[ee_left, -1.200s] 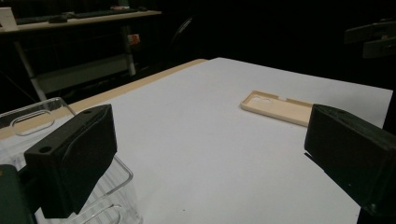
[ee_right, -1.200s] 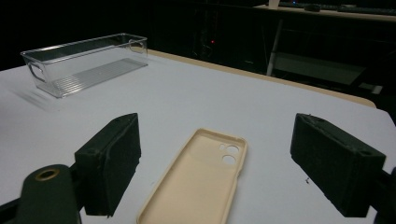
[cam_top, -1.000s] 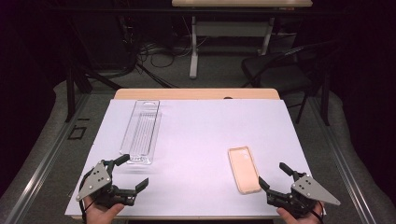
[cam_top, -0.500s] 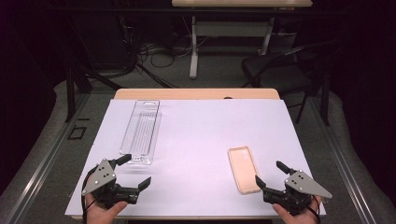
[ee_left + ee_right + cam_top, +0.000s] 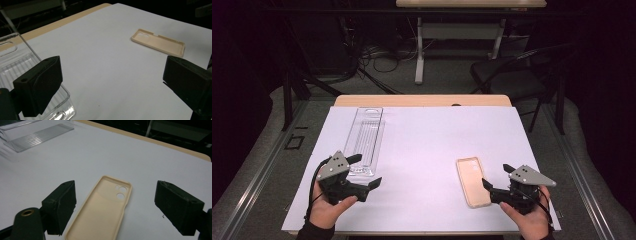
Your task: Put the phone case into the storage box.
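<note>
Lying open side up near the front right corner of the white-covered counter: a flat beige plastic phone case, long axis running front to back, camera cutouts at the far end. Just to its right, the right claw, released, jaws spread wide. Seen along that claw in the right gripper view, case dead ahead and between the two jaws, near end closest, not touched. Nearer by far than the left claw, also released, hovering at the front left, beside the near end of a clear ribbed plastic packaging tray stretching toward the far edge. From the left gripper view, case well apart, off toward the right edge. Likely the right hand's pickup: jaws already straddling the short width, so mainly a matter of moving forward and closing across the long sides.
</note>
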The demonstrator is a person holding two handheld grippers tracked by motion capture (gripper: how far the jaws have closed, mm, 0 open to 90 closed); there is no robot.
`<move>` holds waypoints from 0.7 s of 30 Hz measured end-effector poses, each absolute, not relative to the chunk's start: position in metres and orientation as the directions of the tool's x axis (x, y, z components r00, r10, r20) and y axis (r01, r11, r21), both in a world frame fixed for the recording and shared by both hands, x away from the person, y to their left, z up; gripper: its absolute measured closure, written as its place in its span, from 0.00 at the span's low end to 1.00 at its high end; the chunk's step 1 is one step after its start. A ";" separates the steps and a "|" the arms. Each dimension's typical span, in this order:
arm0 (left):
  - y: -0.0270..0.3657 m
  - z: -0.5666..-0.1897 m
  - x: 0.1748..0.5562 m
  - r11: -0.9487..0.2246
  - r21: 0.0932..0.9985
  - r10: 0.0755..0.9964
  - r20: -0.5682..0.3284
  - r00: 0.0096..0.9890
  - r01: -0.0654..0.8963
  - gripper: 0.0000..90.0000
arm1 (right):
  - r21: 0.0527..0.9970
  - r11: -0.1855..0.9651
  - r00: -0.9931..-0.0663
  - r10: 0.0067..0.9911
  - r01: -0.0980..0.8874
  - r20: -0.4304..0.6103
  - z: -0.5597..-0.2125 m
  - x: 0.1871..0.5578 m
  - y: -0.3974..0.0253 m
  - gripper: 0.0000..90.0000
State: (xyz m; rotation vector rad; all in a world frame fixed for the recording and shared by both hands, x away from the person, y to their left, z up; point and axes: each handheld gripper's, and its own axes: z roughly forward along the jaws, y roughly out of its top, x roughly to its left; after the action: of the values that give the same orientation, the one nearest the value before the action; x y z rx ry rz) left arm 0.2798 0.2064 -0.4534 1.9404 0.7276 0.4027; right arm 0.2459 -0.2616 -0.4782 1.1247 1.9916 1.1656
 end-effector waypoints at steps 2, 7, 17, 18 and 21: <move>0.204 -0.451 0.287 -0.347 0.880 0.640 -0.032 0.767 0.326 0.03 | 0.880 0.267 -0.487 0.872 0.393 -0.047 -0.477 0.251 -0.262 0.21; 0.198 -0.441 0.303 -0.359 0.875 0.632 -0.028 0.775 0.324 0.03 | 0.875 0.249 -0.467 0.884 0.415 -0.030 -0.472 0.266 -0.265 0.21; 0.186 -0.423 0.335 -0.381 0.868 0.619 -0.015 0.785 0.318 0.03 | 0.864 0.237 -0.450 0.893 0.444 -0.014 -0.464 0.283 -0.268 0.23; 0.185 -0.421 0.337 -0.382 0.868 0.617 -0.016 0.787 0.318 0.03 | 0.863 0.231 -0.438 0.899 0.449 -0.012 -0.464 0.286 -0.267 0.23; 0.180 -0.415 0.344 -0.382 0.871 0.617 -0.009 0.787 0.310 0.03 | 0.864 0.227 -0.436 0.900 0.449 -0.009 -0.463 0.289 -0.267 0.22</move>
State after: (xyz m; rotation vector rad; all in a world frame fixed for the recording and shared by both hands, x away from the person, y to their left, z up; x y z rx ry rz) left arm 0.3444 0.1802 -0.4154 1.9919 0.6937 0.3926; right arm 0.2889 -0.2674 -0.4630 1.2367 1.9849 1.1335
